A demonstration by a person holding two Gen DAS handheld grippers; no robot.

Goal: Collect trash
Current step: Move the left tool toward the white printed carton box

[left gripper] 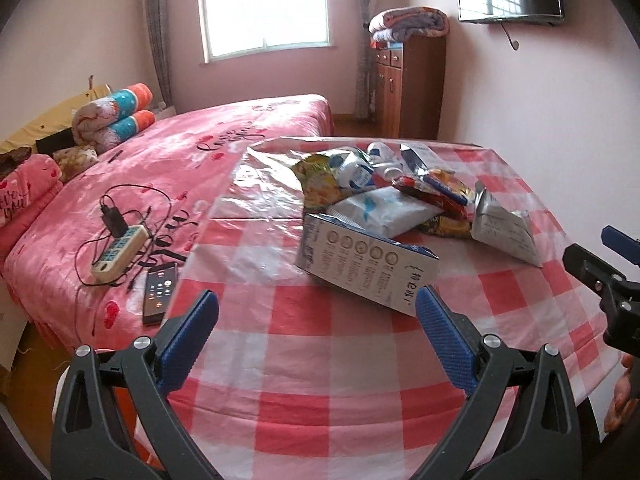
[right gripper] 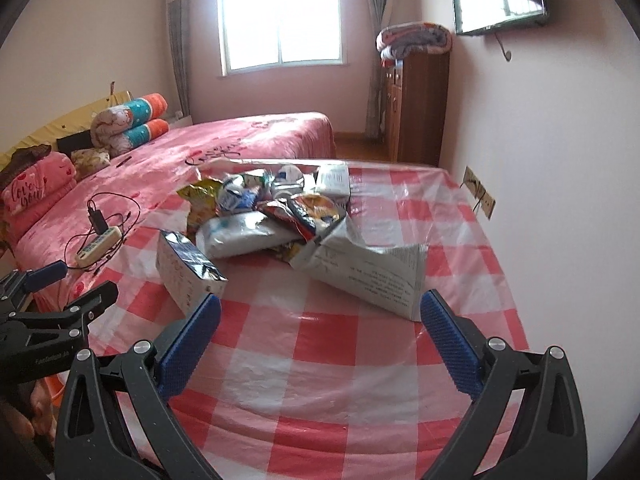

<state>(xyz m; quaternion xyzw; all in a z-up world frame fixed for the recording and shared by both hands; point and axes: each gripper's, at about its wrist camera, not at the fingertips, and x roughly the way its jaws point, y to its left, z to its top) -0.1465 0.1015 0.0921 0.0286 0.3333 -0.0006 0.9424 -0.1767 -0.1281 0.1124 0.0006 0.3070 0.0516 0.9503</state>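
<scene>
Both grippers, left and right, gape wide and empty above the table; trash pile lies just ahead.

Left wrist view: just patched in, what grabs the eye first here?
A heap of trash sits mid-table on the red-checked tablecloth, with a blue-and-white carton lying nearest the open left gripper. Left of the table, a pink bed holds a power strip and phone.
</scene>
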